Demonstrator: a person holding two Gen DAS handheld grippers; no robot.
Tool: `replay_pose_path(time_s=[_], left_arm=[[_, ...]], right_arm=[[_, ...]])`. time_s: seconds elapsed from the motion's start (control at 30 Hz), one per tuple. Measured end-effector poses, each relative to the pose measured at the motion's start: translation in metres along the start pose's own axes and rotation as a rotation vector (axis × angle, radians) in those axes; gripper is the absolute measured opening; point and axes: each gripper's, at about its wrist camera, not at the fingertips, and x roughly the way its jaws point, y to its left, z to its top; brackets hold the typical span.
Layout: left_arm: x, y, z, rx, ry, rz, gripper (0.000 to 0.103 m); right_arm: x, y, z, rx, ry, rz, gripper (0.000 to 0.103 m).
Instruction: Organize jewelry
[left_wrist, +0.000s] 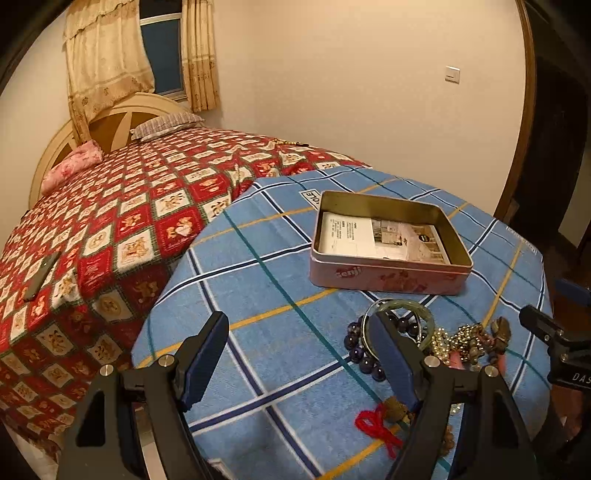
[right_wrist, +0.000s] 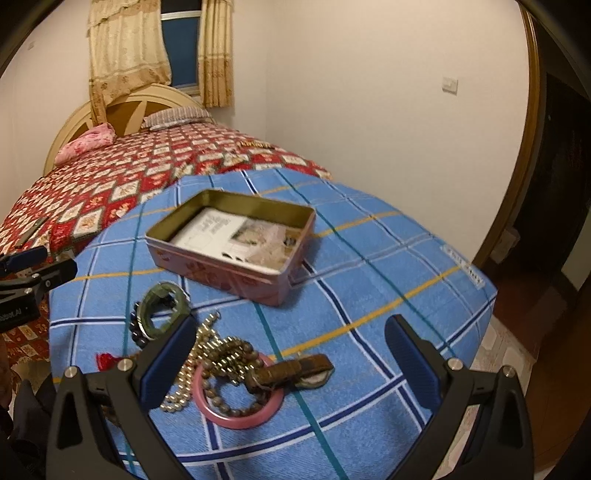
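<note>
Judging by how things lie, the task has hardly begun: the pink tin (right_wrist: 236, 254) at the centre of the right wrist view holds only a printed card, while the jewelry, namely a green bangle (right_wrist: 166, 310), dark bead bracelet (left_wrist: 364, 354), pearl strands (right_wrist: 192, 373), pink bangle (right_wrist: 236, 402) and a brown strap piece (right_wrist: 291, 373), lies heaped on the blue checked cloth (right_wrist: 369, 288) below it. The left gripper (left_wrist: 299, 354) and right gripper (right_wrist: 291, 365) both hover with fingers spread wide, holding nothing. In the left wrist view a finger hides part of the bracelets, a red knotted cord (left_wrist: 376, 424) is half covered at the lower right, and the heap is too tangled to count.
</note>
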Motion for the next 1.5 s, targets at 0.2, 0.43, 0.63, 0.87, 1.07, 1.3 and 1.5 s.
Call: replay_pose_path(time_s=[0.2,0.43,0.63,0.87,1.07,1.3,1.5], left_arm=[[0.032,-0.023,-0.001,0.061,0.053,-0.056,0.074],[0.062,-0.048,0.001,0.105,0.113,-0.128,0.054],[0.066,-0.067,0.000,0.173,0.106,-0.123,0.048],[0.061,-0.066,0.004,0.168,0.087,-0.156,0.004],[0.033,-0.055,0.016,0.106,0.020,-0.210,0.004],[0.013,-0.036,0.025,0.066,-0.038,-0.187,0.000],[0.023,-0.039,0.017,0.090,-0.002,-0.169,0.000]], right_arm=[[0.024,-0.016,-0.014,0.062,0.103,-0.003,0.087],[0.029,-0.024,-0.021,0.093,0.138,0.009,0.083],[0.035,-0.021,-0.023,0.091,0.146,0.018,0.083],[0.037,-0.027,-0.024,0.107,0.152,0.036,0.075],[0.036,-0.029,-0.025,0.117,0.152,0.040,0.075],[0.030,-0.027,-0.022,0.110,0.126,0.049,0.073],[0.024,-0.012,-0.018,0.050,0.095,0.079,0.073]])
